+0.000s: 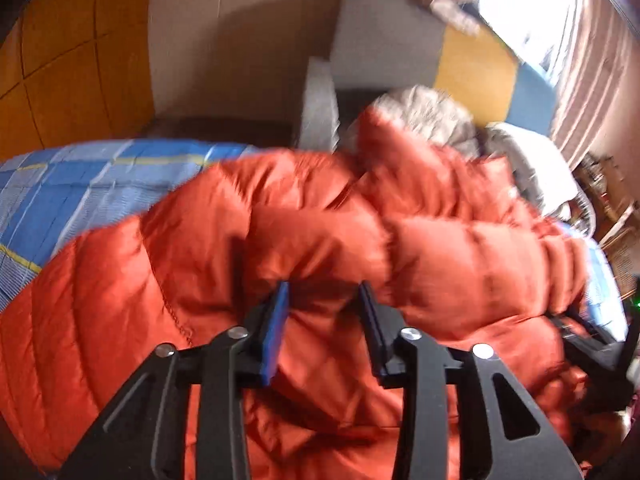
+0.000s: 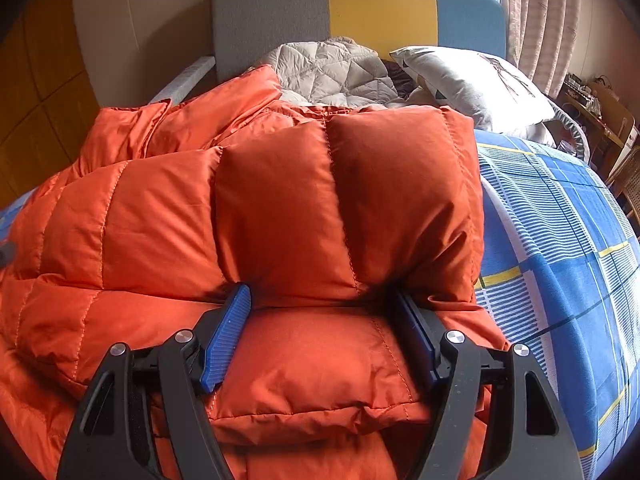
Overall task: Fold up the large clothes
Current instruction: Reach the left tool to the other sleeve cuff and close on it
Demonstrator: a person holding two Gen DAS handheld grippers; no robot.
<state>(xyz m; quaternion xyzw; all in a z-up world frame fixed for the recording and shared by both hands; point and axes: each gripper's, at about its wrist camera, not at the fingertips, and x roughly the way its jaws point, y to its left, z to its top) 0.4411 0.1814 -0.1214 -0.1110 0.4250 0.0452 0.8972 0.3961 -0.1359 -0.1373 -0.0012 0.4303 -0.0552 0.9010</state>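
Observation:
An orange puffer jacket lies bunched and partly folded on a bed with a blue plaid sheet. My left gripper is open, its fingers pressed into the jacket's fabric; the view is blurred. In the right wrist view the jacket has a folded-over quilted panel on top. My right gripper is open wide, its blue-padded fingers straddling a padded fold at the near edge. The right gripper also shows at the right edge of the left wrist view.
A beige quilted garment and a white pillow lie at the head of the bed. The grey, yellow and blue headboard stands behind. The plaid sheet lies to the right. Curtains and a cluttered desk are at far right.

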